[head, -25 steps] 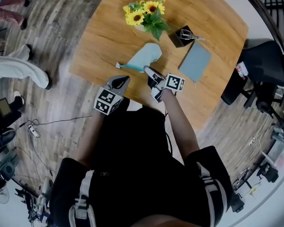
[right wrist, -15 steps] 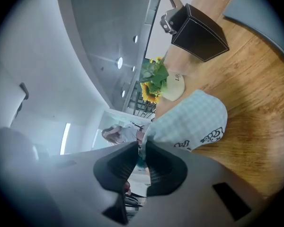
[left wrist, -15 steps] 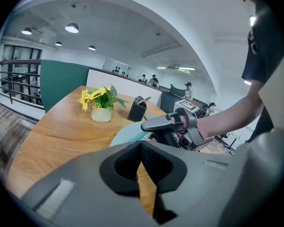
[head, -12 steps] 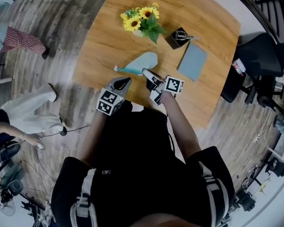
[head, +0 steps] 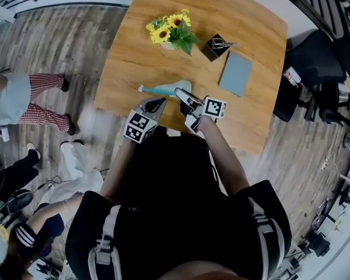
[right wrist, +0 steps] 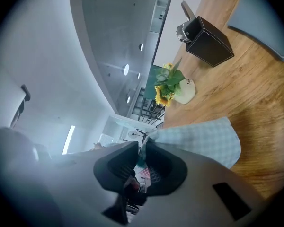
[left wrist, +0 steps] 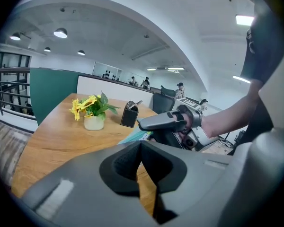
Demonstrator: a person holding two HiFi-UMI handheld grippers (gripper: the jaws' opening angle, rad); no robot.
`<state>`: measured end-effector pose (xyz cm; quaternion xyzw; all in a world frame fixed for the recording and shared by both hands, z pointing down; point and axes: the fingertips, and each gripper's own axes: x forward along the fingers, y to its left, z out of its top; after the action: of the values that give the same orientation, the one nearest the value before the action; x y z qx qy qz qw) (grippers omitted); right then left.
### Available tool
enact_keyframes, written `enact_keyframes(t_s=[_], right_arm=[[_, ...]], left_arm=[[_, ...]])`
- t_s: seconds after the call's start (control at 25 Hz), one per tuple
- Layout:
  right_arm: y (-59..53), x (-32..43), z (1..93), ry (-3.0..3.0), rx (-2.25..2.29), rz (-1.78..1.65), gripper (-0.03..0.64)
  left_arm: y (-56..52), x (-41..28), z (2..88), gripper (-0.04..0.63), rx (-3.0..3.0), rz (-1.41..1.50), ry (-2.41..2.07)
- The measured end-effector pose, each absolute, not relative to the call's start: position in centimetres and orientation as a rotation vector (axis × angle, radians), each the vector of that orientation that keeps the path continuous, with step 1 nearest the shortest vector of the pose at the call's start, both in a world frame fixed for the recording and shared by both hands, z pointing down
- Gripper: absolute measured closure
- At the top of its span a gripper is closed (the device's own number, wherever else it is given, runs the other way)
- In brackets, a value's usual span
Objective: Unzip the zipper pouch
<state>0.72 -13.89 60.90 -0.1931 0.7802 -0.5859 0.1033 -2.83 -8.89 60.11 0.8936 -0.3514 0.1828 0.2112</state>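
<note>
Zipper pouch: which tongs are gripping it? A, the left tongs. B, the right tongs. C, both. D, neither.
B: the right gripper view shows the right tongs closed on the edge of the zipper pouch, while the left tongs meet on nothing.

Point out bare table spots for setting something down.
Widest free patch: left of the sunflowers, to the table's left edge. Another lies on the near side of the grey notebook. Crowded: the row from sunflowers to pen holder, and the near edge around the pouch, left gripper and right gripper.
</note>
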Motion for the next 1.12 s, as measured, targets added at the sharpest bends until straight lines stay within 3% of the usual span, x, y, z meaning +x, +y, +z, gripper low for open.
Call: enact_keyframes(t_s=[0.4, 1.12], right_arm=[[-13.0, 0.4, 58.0, 2.278, -0.561, -1.657, 0.565], [-12.7, -0.6, 56.4, 2.28, -0.554, -1.61, 0.565]], left_arm=[[-8.5, -3.0, 58.3, 0.542, 2.525, 0.44, -0.983], [-8.8, -2.7, 56.4, 0.543, 2.566, 0.334, -0.969]])
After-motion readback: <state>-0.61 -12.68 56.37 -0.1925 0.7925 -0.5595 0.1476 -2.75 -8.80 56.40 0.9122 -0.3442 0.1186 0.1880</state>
